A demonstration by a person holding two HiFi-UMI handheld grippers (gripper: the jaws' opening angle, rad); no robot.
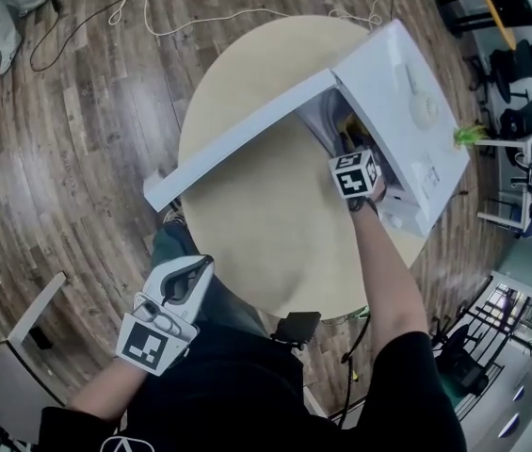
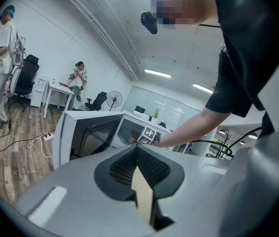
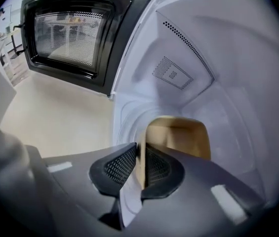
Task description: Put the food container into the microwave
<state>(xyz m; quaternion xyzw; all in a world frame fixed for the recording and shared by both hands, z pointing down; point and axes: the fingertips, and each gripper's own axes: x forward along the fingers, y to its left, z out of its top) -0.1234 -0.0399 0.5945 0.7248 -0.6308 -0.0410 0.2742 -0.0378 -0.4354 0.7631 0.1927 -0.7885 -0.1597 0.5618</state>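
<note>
At lower left of the head view, the left gripper (image 2: 138, 157) hangs clear of the table (image 1: 247, 224), jaws pressed together on nothing I can name. Mid-frame, the door (image 1: 247, 130) of the microwave (image 1: 407, 111) stands open, and at right the right gripper (image 3: 140, 157) pinches a wall of the food container (image 3: 181, 137) inside the cavity, so I judge only release, withdrawal and perhaps closing are left. Whether the container rests on the cavity floor is hidden behind the jaws.

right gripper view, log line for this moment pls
right gripper | shut on container wall | inside microwave | door open | left gripper off the table
</note>
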